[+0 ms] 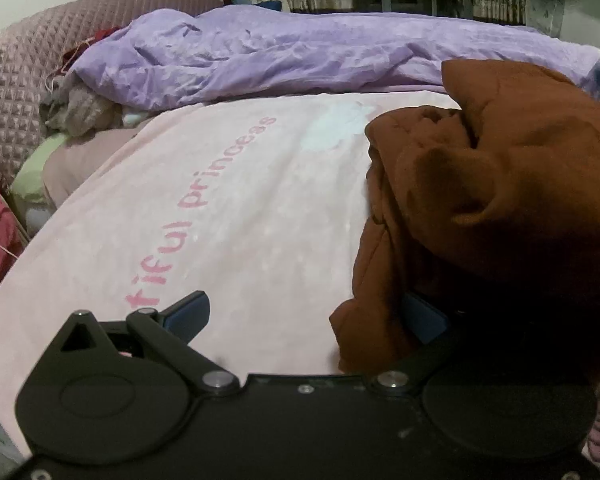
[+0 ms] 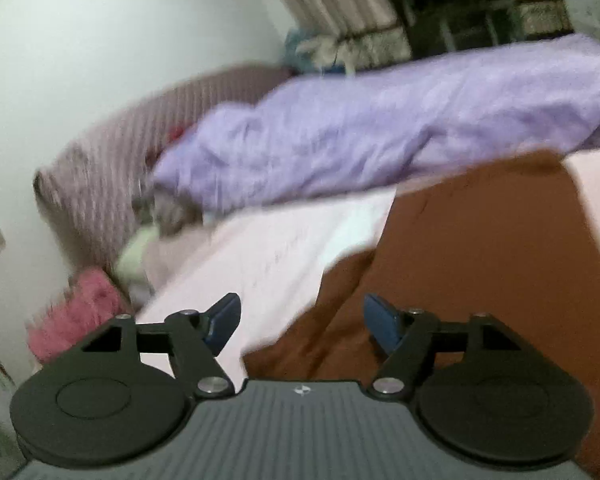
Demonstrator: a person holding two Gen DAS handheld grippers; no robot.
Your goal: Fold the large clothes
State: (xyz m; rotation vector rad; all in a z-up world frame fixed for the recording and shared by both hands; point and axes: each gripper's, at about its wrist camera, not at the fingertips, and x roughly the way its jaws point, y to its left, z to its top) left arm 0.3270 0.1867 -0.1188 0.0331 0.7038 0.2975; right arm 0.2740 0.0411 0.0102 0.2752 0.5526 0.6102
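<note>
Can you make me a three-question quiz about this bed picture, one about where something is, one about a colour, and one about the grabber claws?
1. Where does the purple blanket lie?
A. at the far side of the bed, past the pink sheet
B. on the floor
C. over the window

2. What colour is the garment being folded?
A. green
B. brown
C. white

3. How does the right gripper stand?
A. shut on the brown cloth
B. shut on nothing
C. open, pads apart

Answers:
1 A: it stretches across behind the sheet with pink letters.
2 B: the bunched cloth is rusty brown in both views.
3 C: its blue pads stand wide apart, gripping nothing.
</note>
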